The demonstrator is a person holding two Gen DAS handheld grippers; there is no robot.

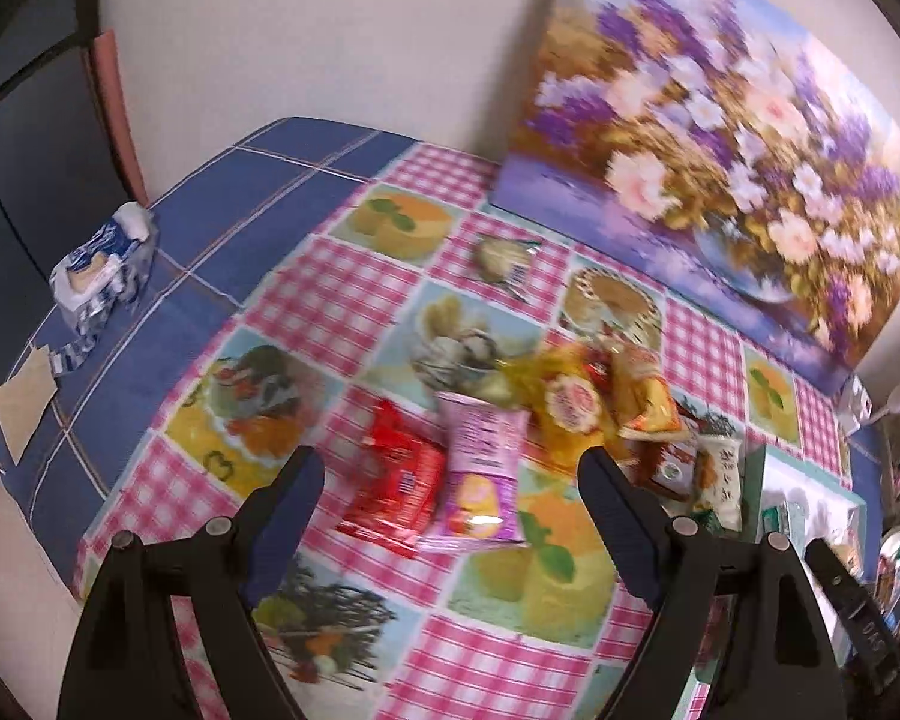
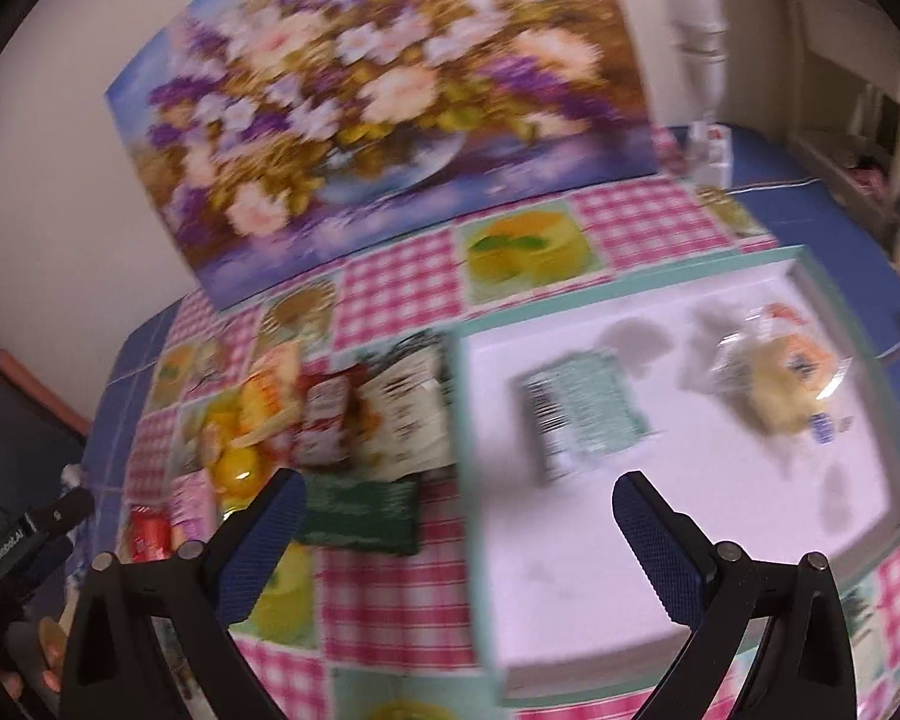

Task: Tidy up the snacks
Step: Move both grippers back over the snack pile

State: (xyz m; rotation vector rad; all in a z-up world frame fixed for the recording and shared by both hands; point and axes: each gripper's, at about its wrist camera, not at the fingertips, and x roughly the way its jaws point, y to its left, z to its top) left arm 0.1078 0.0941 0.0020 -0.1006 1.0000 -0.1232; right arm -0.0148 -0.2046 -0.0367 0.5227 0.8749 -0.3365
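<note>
both tools [image 1: 450, 480] [image 2: 456, 504] agape over snacks [image 1: 480, 468]

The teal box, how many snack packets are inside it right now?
2: a green-labelled packet left of centre in the teal box, a clear-wrapped yellow snack at its right. None seem hidden.

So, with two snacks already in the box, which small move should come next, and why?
Probably lower the left gripper onto the pink packet: it is open and empty, the packet lies on top of the pile, right ahead, and the box has space.
</note>
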